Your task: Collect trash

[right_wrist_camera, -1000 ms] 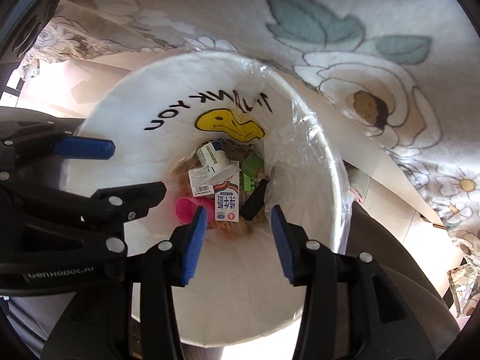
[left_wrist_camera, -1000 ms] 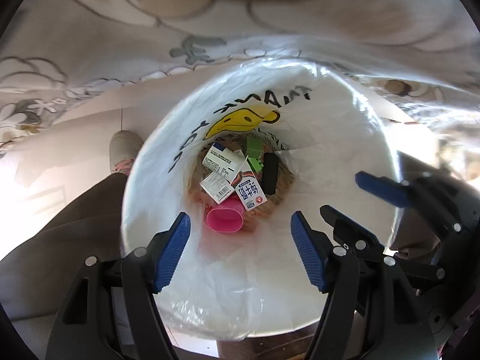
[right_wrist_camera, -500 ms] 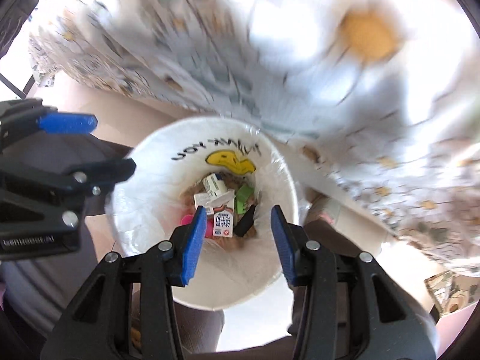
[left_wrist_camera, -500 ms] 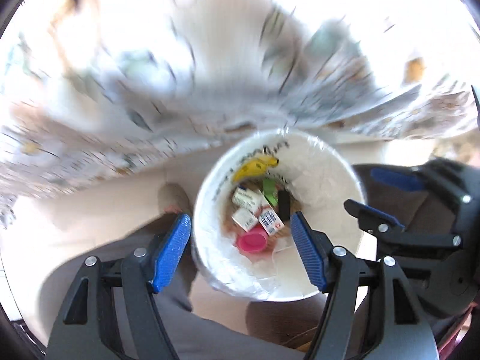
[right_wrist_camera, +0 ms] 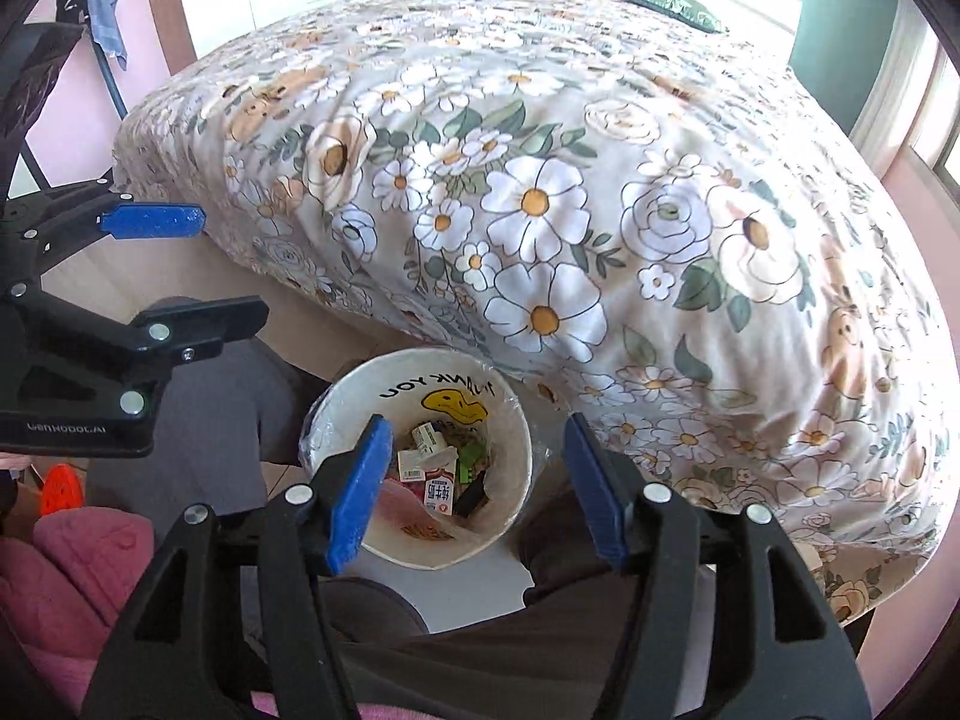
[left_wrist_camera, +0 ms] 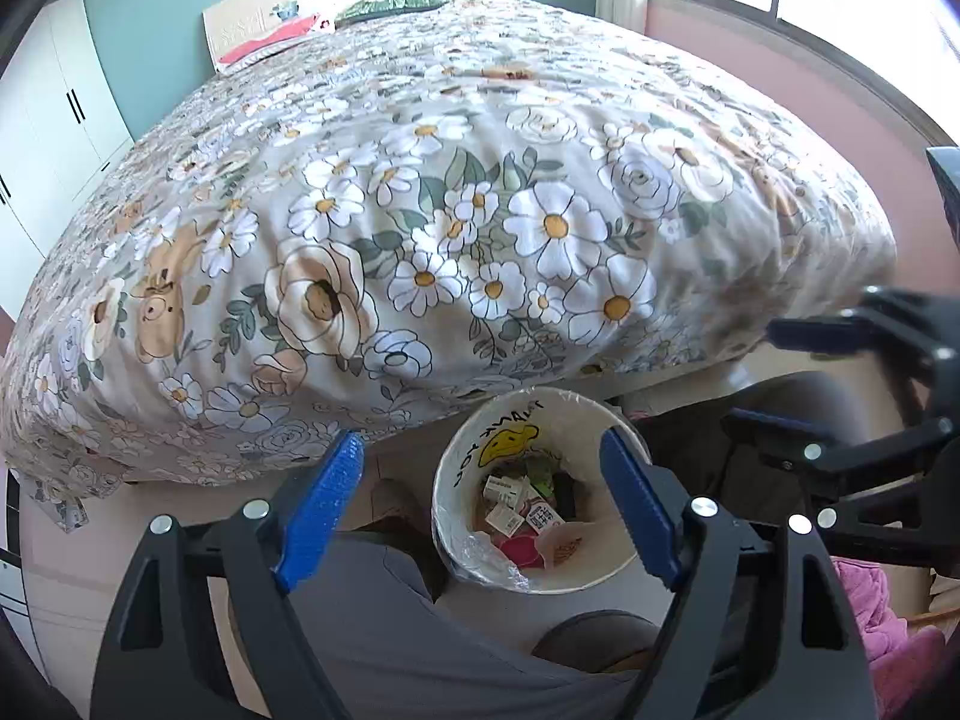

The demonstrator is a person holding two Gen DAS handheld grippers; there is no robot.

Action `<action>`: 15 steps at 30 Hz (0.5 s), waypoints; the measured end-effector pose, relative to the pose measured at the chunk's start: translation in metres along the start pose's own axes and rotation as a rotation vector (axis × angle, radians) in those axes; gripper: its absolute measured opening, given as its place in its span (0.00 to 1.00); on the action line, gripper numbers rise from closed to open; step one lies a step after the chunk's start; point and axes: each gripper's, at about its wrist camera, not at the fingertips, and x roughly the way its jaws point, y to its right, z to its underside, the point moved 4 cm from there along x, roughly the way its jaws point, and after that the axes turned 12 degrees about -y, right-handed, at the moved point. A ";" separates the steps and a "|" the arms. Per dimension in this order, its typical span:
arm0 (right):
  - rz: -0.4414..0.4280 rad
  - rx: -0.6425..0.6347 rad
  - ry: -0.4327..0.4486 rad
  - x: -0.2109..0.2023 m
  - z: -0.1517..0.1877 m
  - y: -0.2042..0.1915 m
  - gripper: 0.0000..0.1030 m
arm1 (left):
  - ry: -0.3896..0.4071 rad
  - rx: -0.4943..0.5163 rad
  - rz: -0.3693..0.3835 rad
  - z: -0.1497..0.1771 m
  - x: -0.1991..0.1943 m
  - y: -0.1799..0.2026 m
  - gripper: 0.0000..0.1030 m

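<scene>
Both hand-held grippers hang above a white trash bin [left_wrist_camera: 534,516] that stands on the floor at the foot of a bed, between the person's grey-trousered legs [left_wrist_camera: 384,630]. The bin lies below and just ahead of each tool, so any coming move turns on that downward line. Neither hand looks clearly nearer; the bin sits between the two of them, with the right hand-held gripper's [right_wrist_camera: 474,486] blue pads framing it a little more squarely than the left's.

The left hand-held gripper [left_wrist_camera: 480,510] has its jaws opening, wide apart, with nothing between them. The right hand-held gripper's jaws are opening too, and they also carry nothing.

The bin is round and upright, its mouth open to the cameras, so it offers no long axis to line up with. A clear plastic liner [left_wrist_camera: 486,558] folds over its rim. On the inner wall runs the lettering "THANK YOU" above a yellow smiley face [right_wrist_camera: 453,402]. Inside lie small white cartons [right_wrist_camera: 438,489], a pink cup [left_wrist_camera: 519,552], green scraps [right_wrist_camera: 471,459] and a dark stick-shaped item [right_wrist_camera: 471,498].

The floral bedspread [left_wrist_camera: 456,210] shows no litter in either view. By that look, the collecting seems largely done.
</scene>
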 end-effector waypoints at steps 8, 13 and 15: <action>0.027 0.052 0.130 -0.071 0.015 -0.005 0.74 | 0.113 0.005 -0.058 0.011 -0.062 0.005 0.87; 0.120 0.063 0.203 -0.107 0.025 -0.014 0.79 | 0.156 0.007 -0.063 0.021 -0.089 0.013 0.90; 0.137 0.076 0.222 -0.117 0.029 -0.016 0.80 | 0.160 0.012 -0.050 0.025 -0.096 0.017 0.90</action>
